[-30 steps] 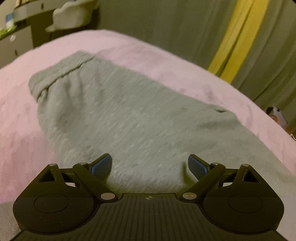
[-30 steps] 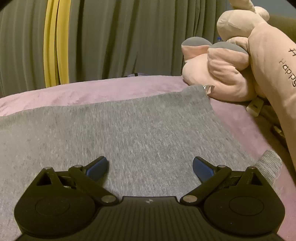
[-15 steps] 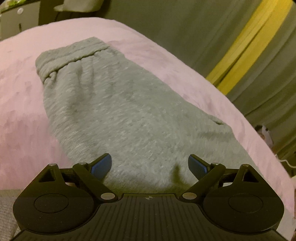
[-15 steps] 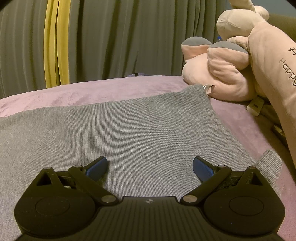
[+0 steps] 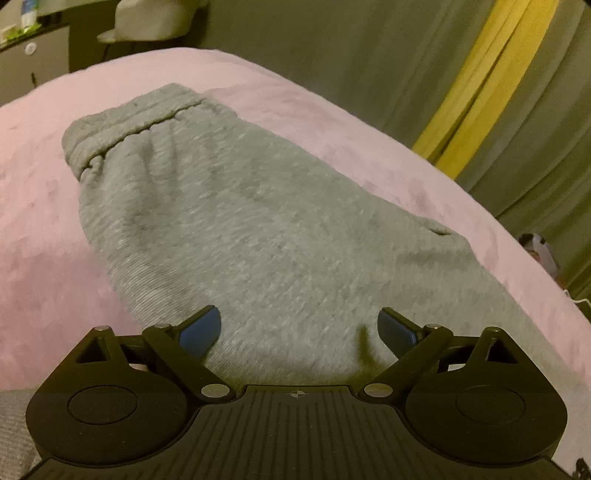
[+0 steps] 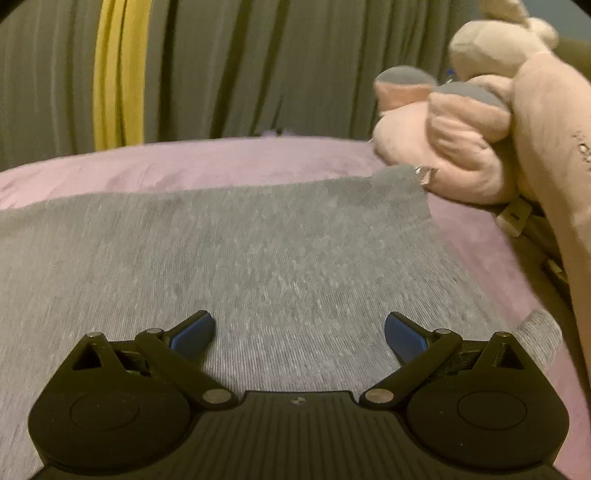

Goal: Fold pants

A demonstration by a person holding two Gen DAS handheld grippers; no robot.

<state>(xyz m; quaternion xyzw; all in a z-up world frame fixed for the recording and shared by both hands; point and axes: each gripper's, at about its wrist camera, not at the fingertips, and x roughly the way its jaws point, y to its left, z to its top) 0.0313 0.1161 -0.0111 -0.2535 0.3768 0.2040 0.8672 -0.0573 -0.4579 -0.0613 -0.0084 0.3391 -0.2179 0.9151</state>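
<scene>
One pair of grey pants (image 5: 258, 236), spread flat on one pink blanket (image 5: 40, 229) that fills the middle of both views. My left gripper (image 5: 299, 328) hovers over the cloth with its two blue-tipped fingers (image 5: 201, 328) spread wide, pinching nothing; my right gripper (image 6: 300, 332) is the same, jaws wide apart over the fabric, nothing between them. Only the left wrist view shows the gathered waistband (image 5: 129, 122), upper left of centre, plus one pale plush shape (image 5: 155, 18) and a dark cabinet (image 5: 33, 62) along the top left edge. Only the right wrist view shows the straight far edge of the pants ending at a corner (image 6: 410, 173) just beside one pink plush toy (image 6: 480, 147) at the upper right, with a small ribbed cuff (image 6: 539, 336) poking out at the lower right. Both views carry the grey-green curtain (image 6: 229, 66) with one yellow stripe (image 6: 116, 74); in the left view it runs down the upper right. Against half a second ago, the left view has swung: the waistband sits lower and further right in the frame, and more of the cabinet shows. The right view has dropped slightly and is blurred; the toy sits lower. Jaw spread is unchanged on both.
</scene>
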